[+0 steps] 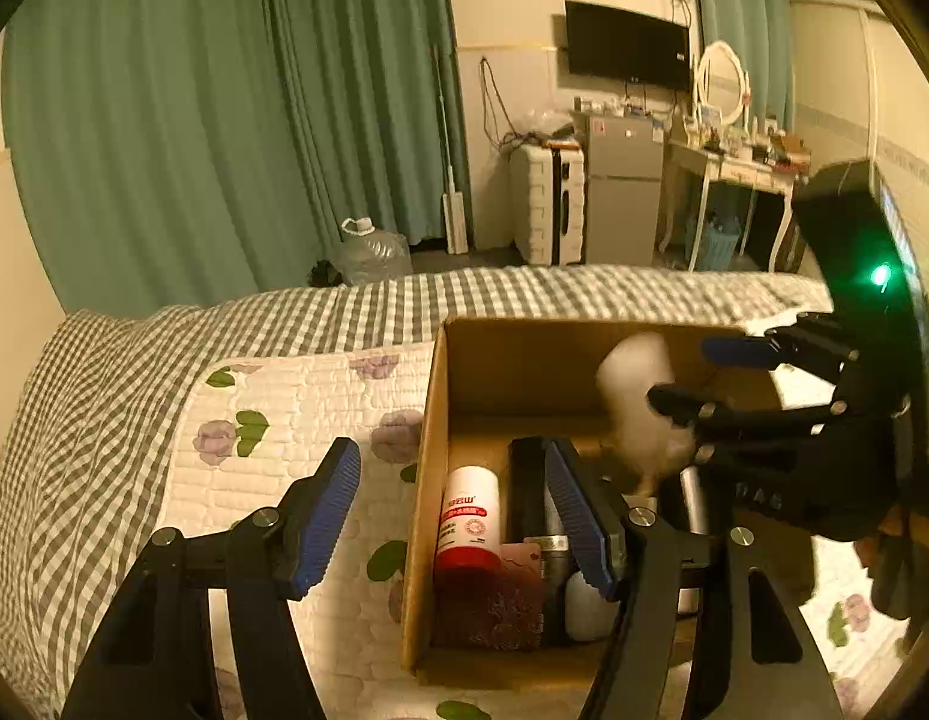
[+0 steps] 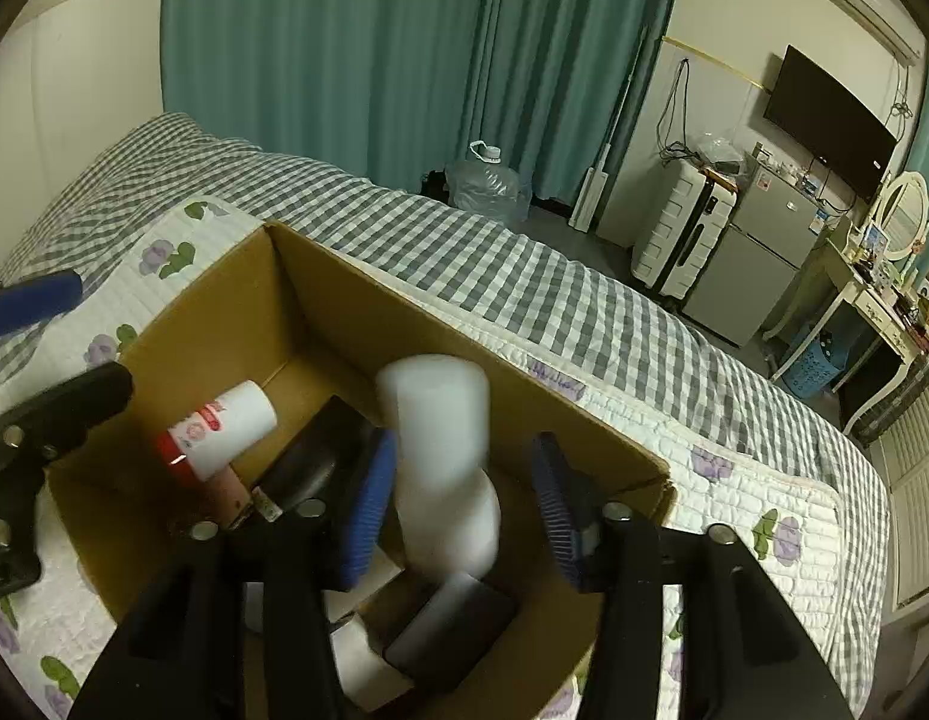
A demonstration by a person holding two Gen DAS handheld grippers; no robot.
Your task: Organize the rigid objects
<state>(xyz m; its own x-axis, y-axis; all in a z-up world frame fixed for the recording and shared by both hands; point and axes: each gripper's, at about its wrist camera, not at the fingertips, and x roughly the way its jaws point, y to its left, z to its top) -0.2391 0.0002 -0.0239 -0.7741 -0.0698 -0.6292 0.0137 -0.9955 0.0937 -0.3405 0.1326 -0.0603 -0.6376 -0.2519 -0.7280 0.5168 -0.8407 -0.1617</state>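
Cardboard box point(image 2: 320, 324) on the bed serves as our landmark; it already holds most of what we can see: a white bottle with a red cap point(image 2: 221, 429) lying against its left wall, a dark cylinder point(image 2: 320, 456) beside that, a grey block point(image 2: 452, 630) at the near end, and a reddish scrubby pad point(image 1: 494, 606) near the red cap. We judge the sorting well advanced. A white bottle point(image 2: 440, 468) appears blurred between the wide-open fingers of the right gripper point(image 2: 464, 510), above the box interior; the pads do not seem to touch it, so we read it as released or about to be, though blur prevents certainty. The left gripper point(image 1: 452, 516) hovers over the box's left wall, jaws wide apart, holding nothing. Outside the box we see no loose items on the floral quilt point(image 1: 296, 420) or the checked bedspread point(image 2: 524, 276). Beyond the box: green curtains point(image 1: 224, 120), a water jug point(image 1: 371, 252), a suitcase point(image 1: 548, 204), a small fridge point(image 1: 623, 192), a wall television point(image 1: 626, 45) and a dressing table point(image 1: 734, 168).
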